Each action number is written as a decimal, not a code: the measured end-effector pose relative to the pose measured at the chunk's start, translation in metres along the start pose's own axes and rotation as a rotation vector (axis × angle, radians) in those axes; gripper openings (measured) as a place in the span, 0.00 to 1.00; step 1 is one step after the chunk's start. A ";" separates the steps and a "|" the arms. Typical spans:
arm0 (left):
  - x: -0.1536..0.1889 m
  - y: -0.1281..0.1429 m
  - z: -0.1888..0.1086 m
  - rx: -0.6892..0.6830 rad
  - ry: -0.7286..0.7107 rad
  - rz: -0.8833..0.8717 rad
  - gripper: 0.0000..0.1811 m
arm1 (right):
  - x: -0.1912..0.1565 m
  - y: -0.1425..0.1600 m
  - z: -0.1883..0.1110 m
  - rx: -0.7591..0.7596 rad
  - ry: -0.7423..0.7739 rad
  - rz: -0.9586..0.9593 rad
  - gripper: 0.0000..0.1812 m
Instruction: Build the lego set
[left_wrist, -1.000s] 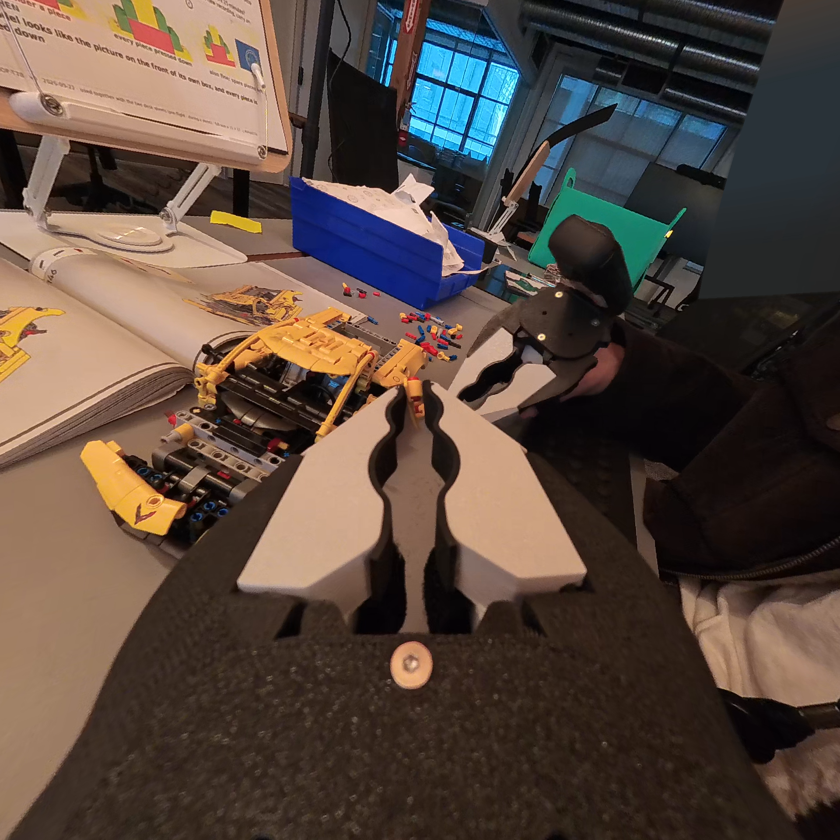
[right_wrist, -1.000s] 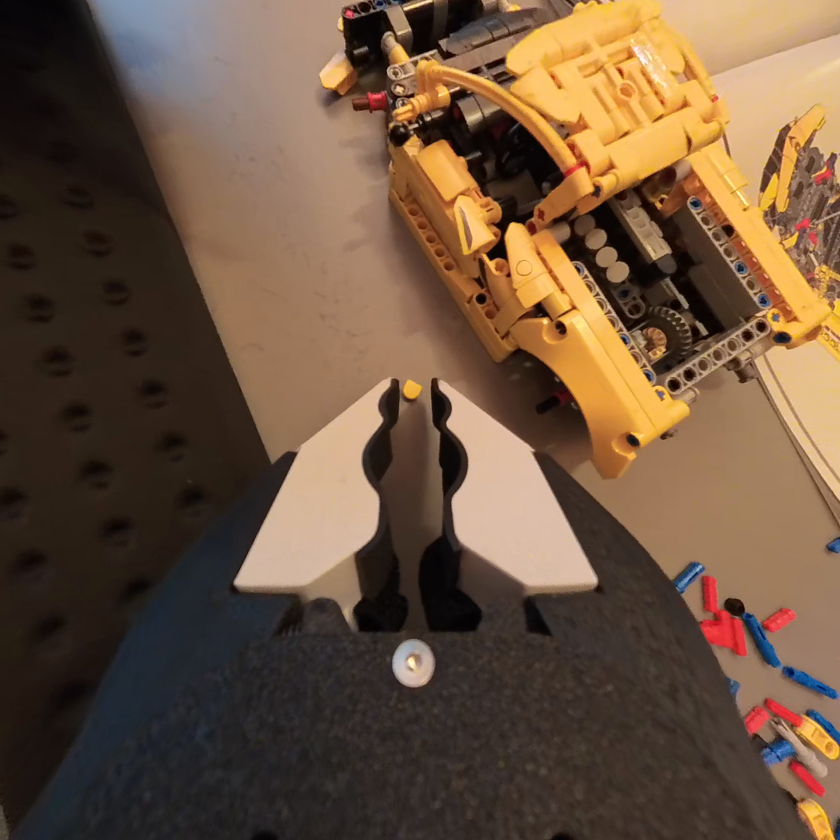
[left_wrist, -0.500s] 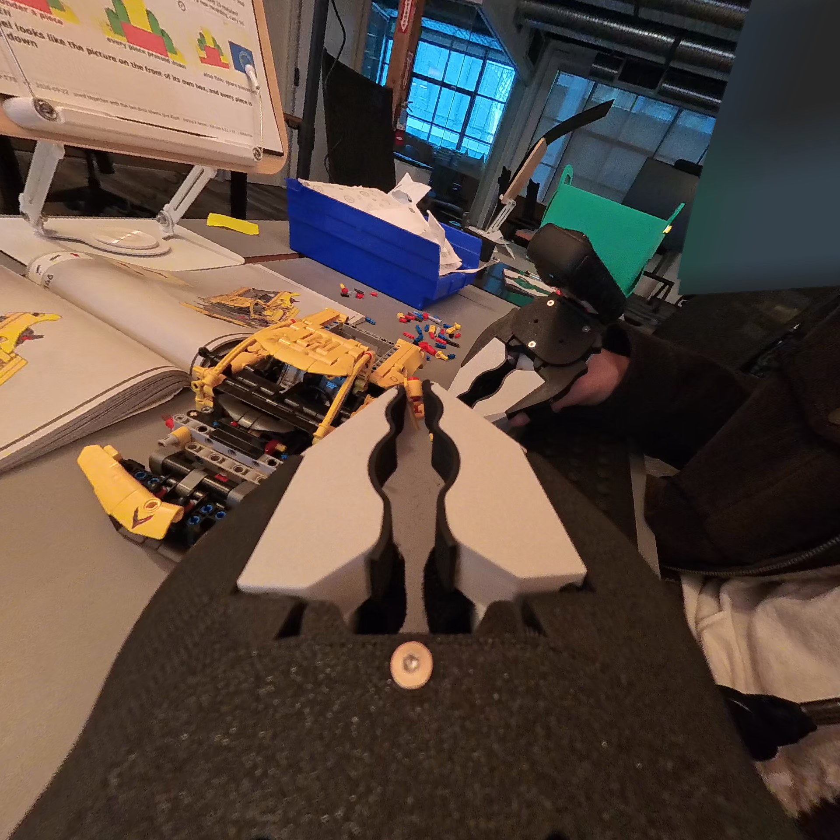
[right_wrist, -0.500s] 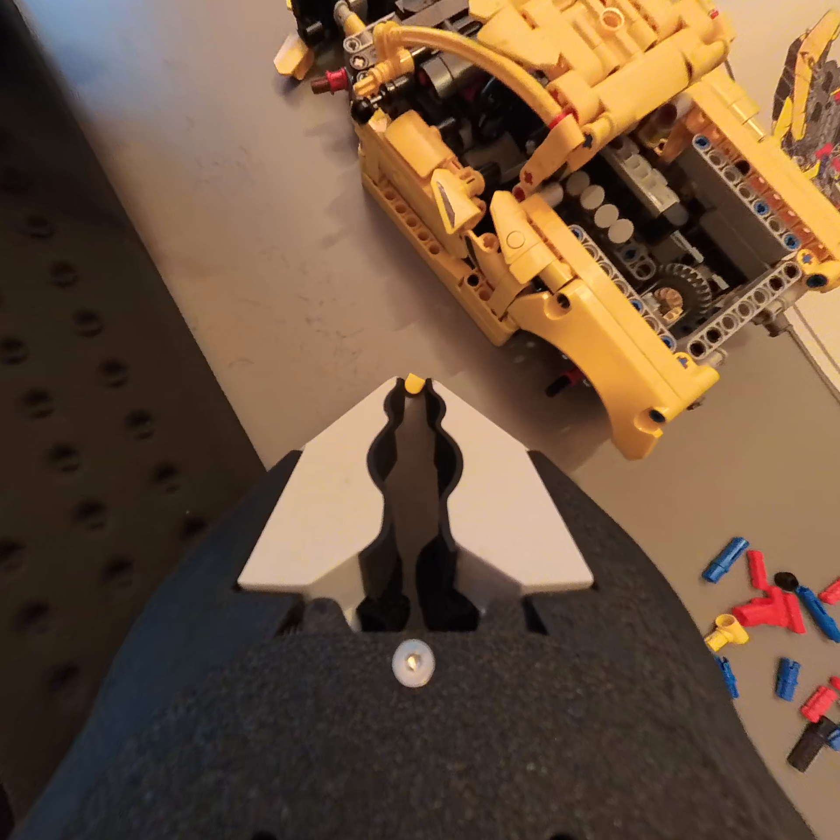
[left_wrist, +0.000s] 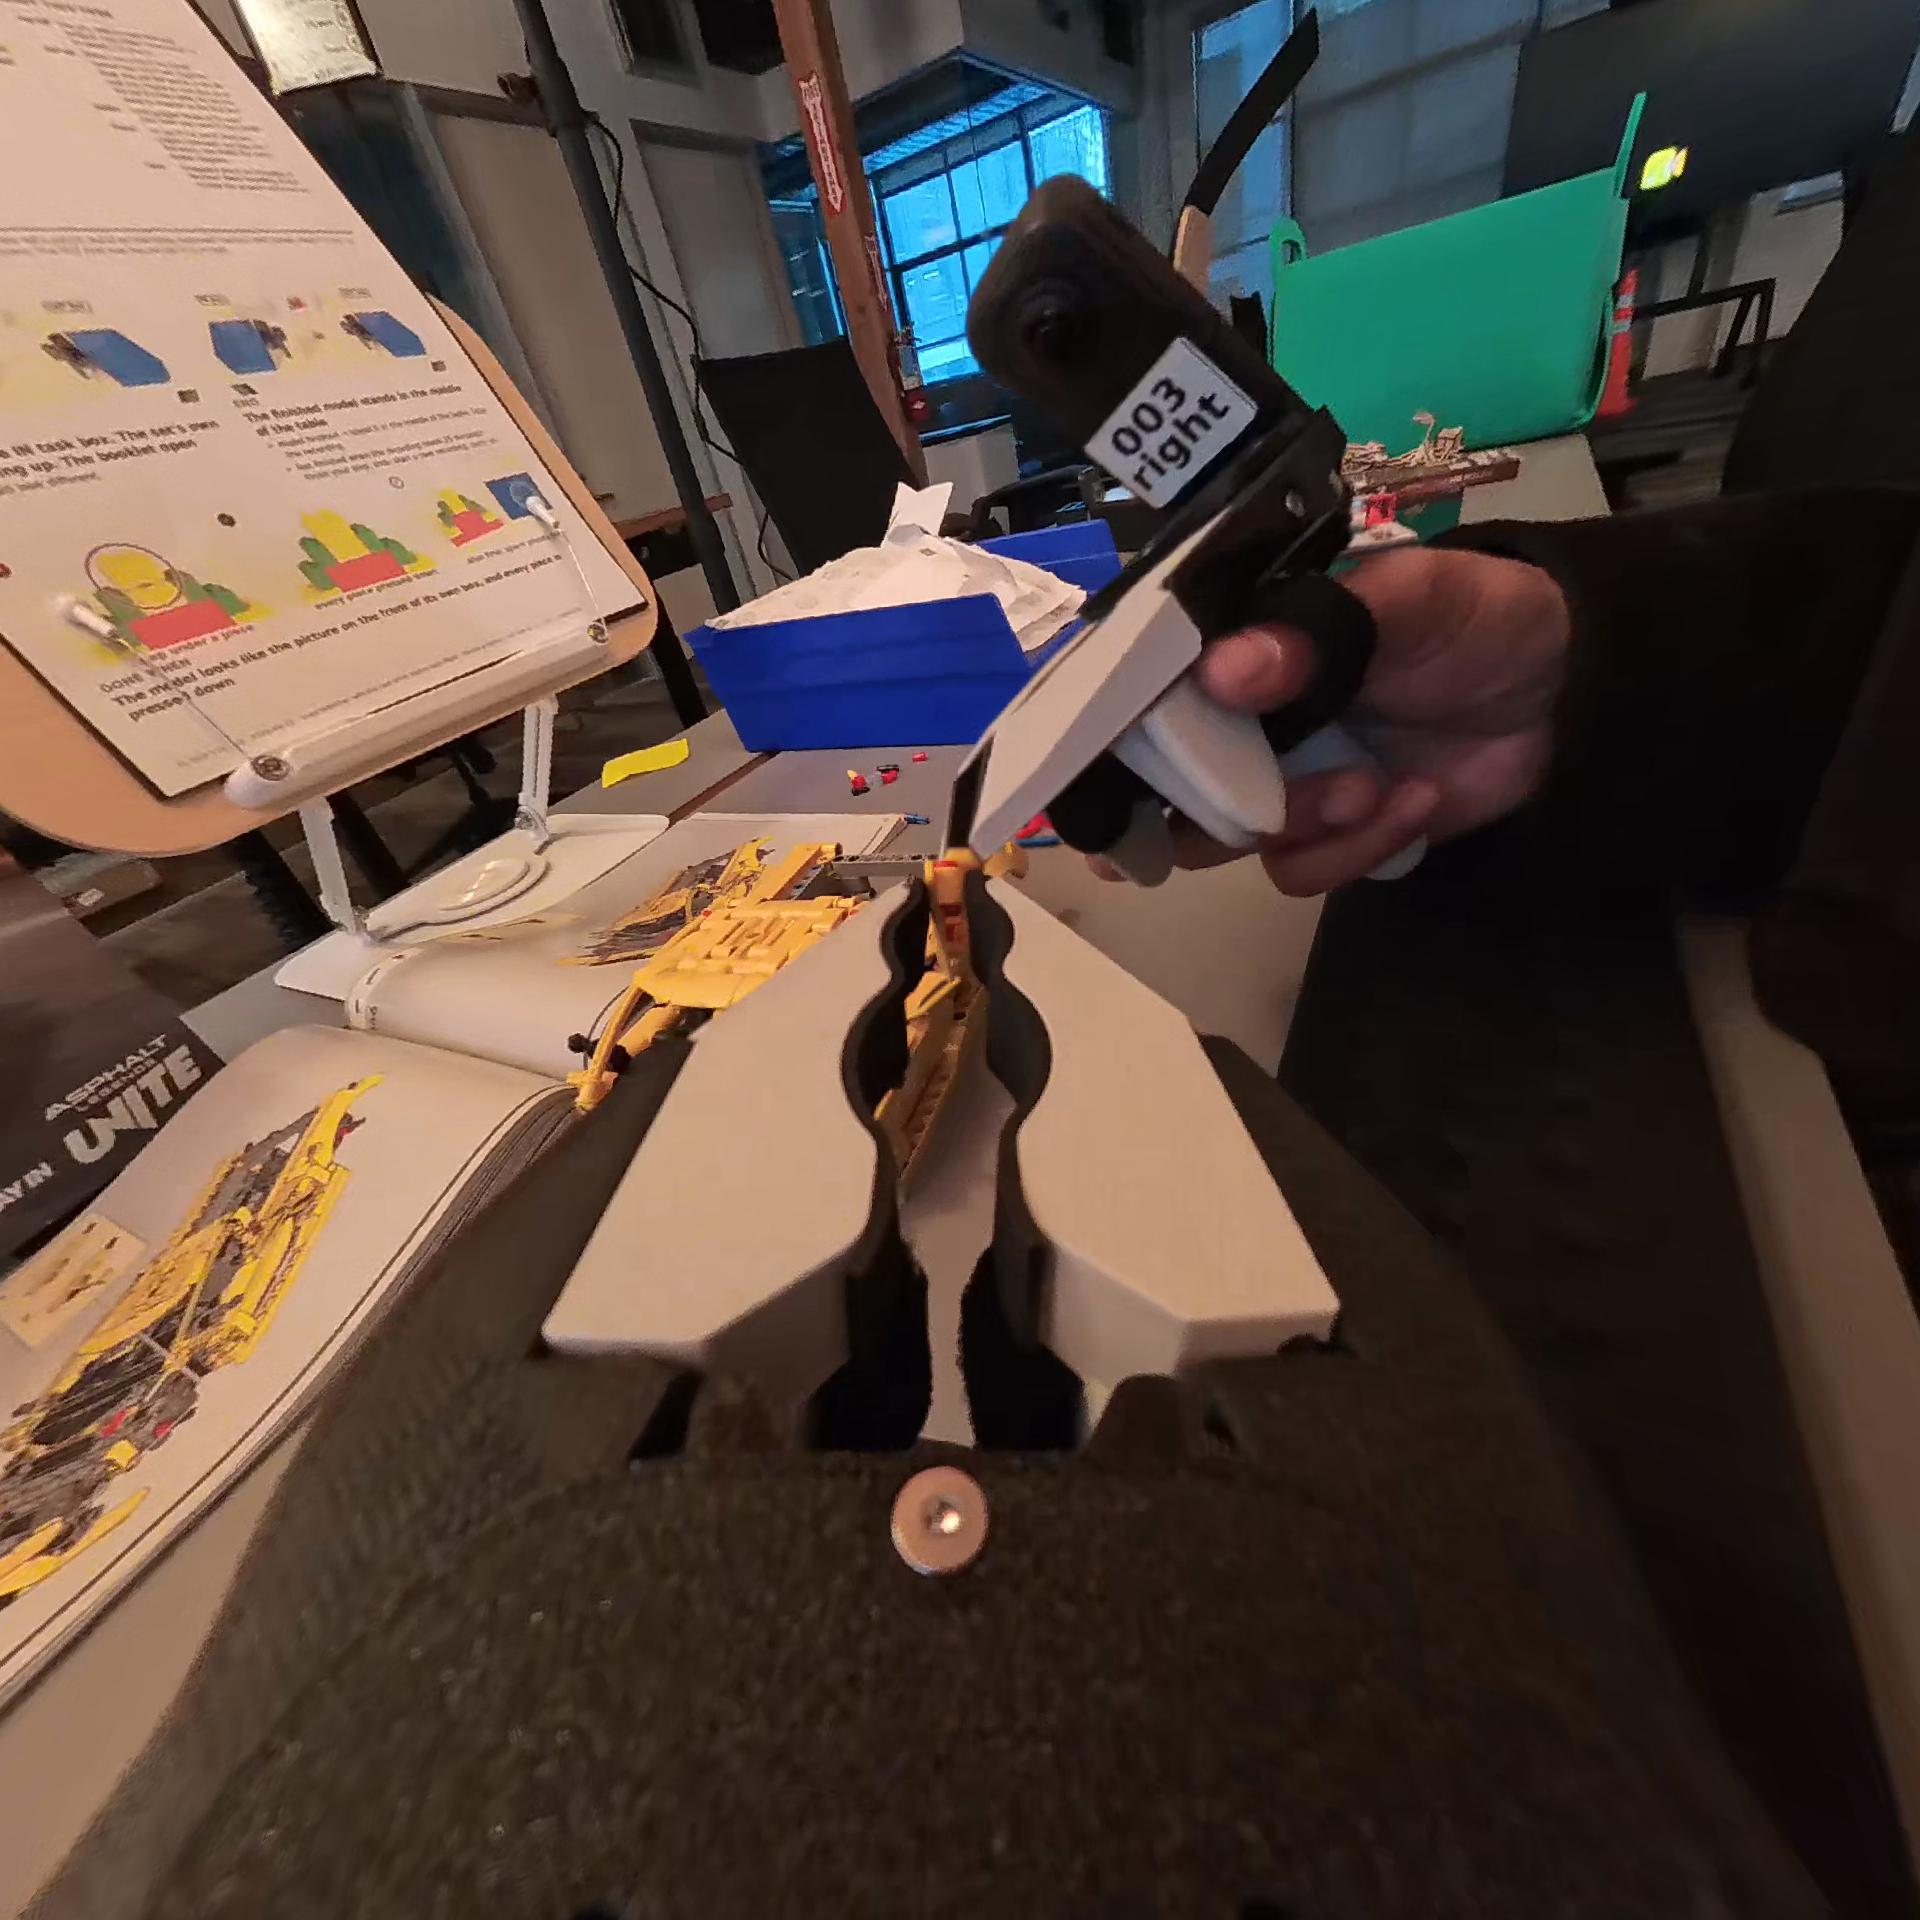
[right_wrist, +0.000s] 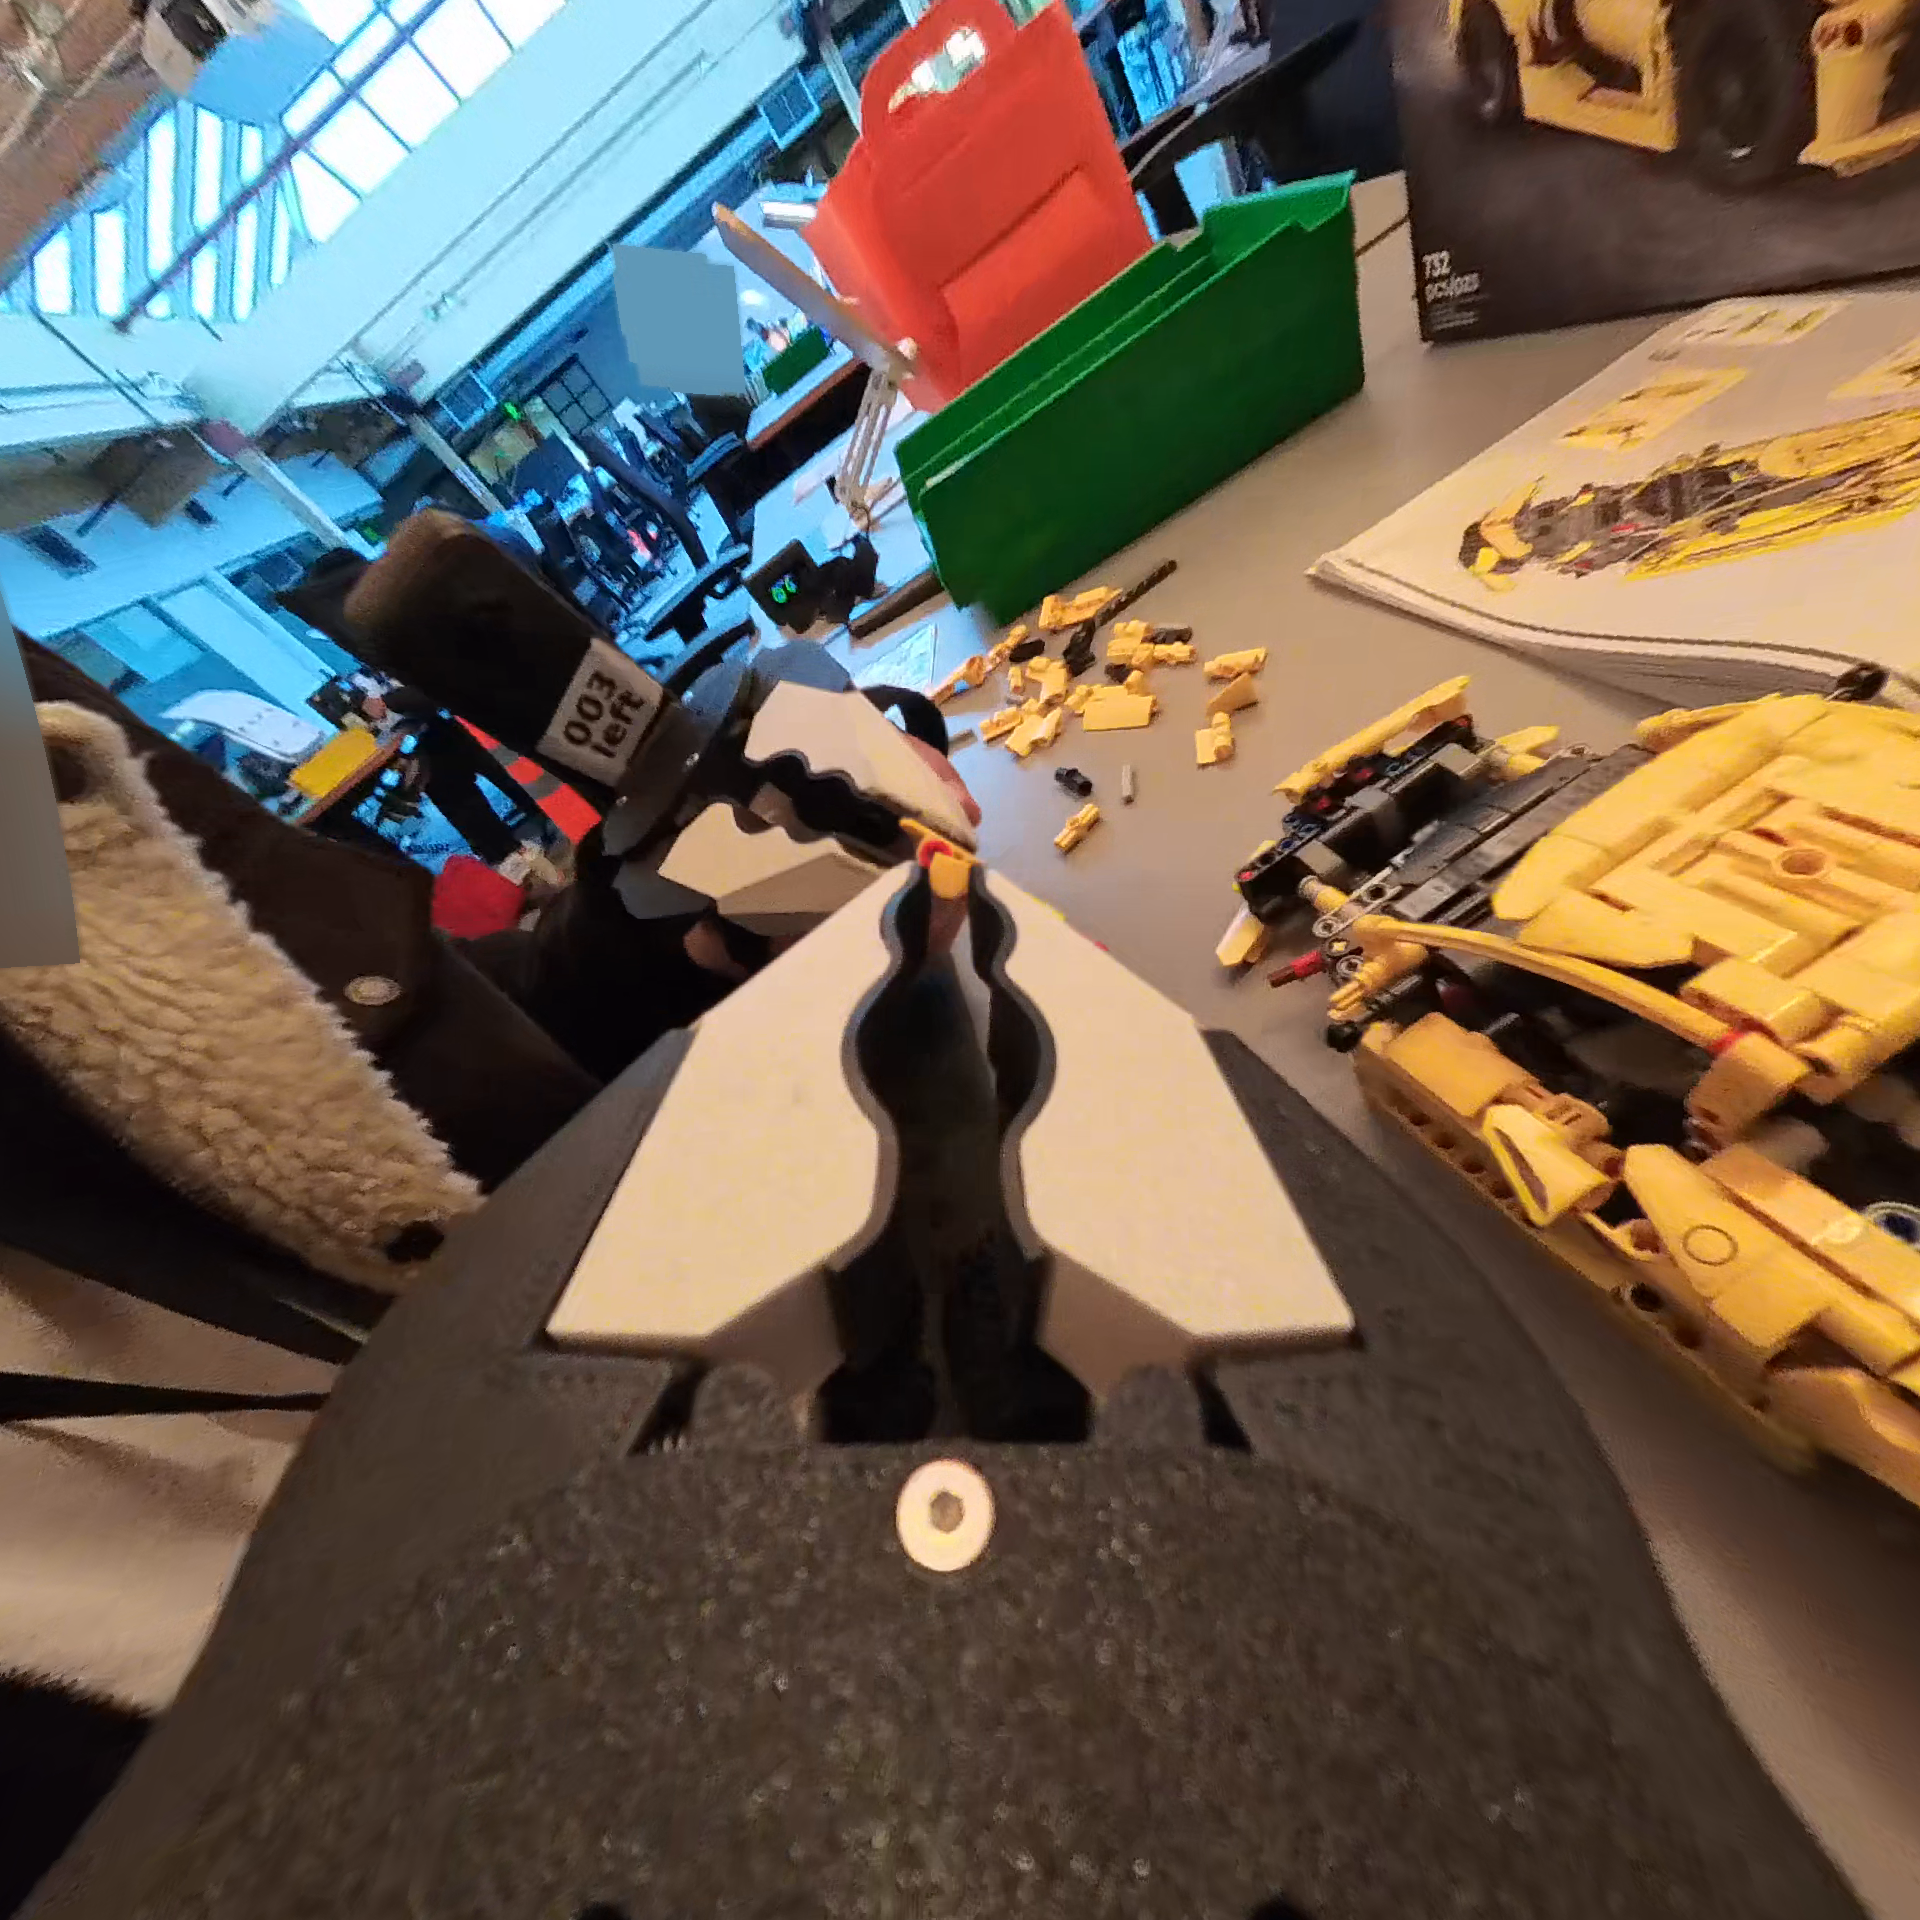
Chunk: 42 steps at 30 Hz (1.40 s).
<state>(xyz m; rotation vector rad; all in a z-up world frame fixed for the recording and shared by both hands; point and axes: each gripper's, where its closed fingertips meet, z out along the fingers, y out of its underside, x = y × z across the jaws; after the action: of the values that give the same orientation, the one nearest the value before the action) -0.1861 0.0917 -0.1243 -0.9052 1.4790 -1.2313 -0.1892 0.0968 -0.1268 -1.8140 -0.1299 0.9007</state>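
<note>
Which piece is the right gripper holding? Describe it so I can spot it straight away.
Start at the big yellow model car on the grey table. Left of it, held above the table, the right gripper pinches a small yellow piece at its jaws' tips, unlike the loose yellow parts lying flat beyond.

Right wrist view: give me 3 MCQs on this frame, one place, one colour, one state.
1. Where do the loose yellow pieces lie?
A. In front of the green bin
B. Inside the green bin
C. On the open booklet

2. What colour is the bag behind the green bin?
A. Blue
B. Red-orange
C. White

3. How is the right gripper?
A. Wide open, empty
B. Shut on a small yellow piece
C. Clamped on the model car

Key: 1 A, the pieces are scattered on the table just before the bin; 2 B, the bag is plainly red-orange; 3 B, the piece sits pinched at the tips, close to the left gripper.
</note>
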 end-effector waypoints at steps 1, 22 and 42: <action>0.000 0.002 0.001 -0.012 -0.005 0.010 0.04 | 0.000 0.000 0.001 0.000 0.011 -0.013 0.03; 0.007 0.025 0.007 -0.172 -0.032 0.198 0.04 | 0.013 0.019 0.001 -0.190 0.093 -0.018 0.03; 0.009 0.024 0.010 -0.175 -0.011 0.090 0.04 | 0.016 0.020 -0.004 -0.266 0.119 -0.120 0.08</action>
<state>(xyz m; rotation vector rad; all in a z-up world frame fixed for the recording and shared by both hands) -0.1777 0.0861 -0.1499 -0.9481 1.6203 -1.0420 -0.1816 0.0925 -0.1513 -2.0774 -0.2916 0.7153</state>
